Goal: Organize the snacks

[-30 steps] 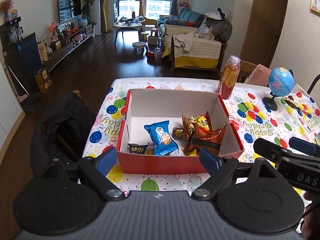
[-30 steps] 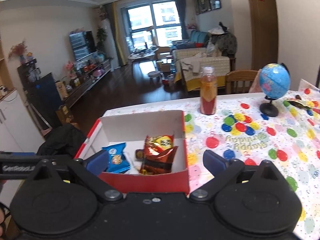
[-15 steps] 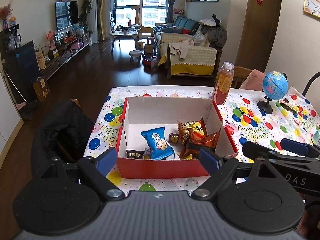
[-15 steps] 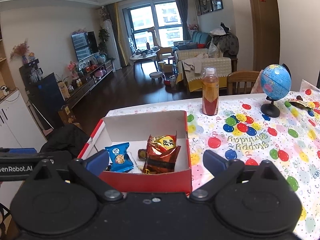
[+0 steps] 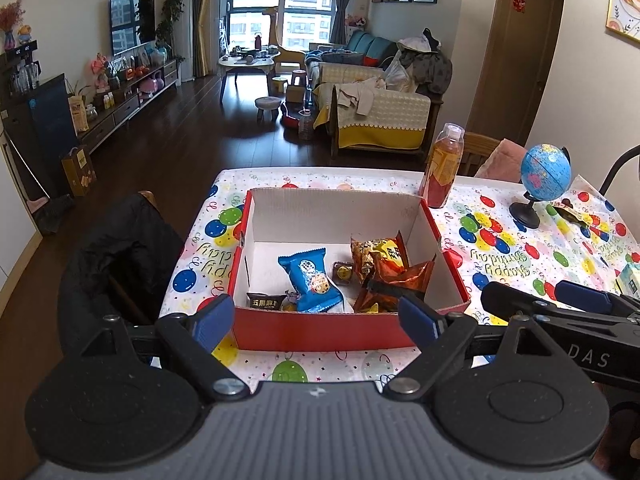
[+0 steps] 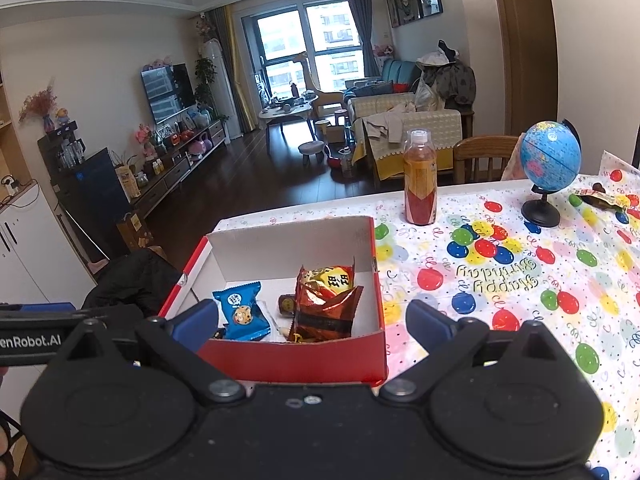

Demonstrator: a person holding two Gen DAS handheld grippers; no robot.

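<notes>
A red cardboard box with a white inside stands on the balloon-print tablecloth and also shows in the right wrist view. In it lie a blue cookie packet, orange-brown crinkled snack bags, a small dark packet and a small brown sweet. My left gripper is open and empty, held in front of the box's near wall. My right gripper is open and empty, also before the box. The right gripper's arm shows in the left wrist view.
A bottle of orange-red drink stands behind the box. A blue globe and a dark snack wrapper sit at the far right. A pale green carton shows at the right edge. A chair with a black coat stands left of the table.
Both grippers have pulled back and risen a little, so the box looks smaller and further off. Both stay open and empty. The snacks have not moved.
</notes>
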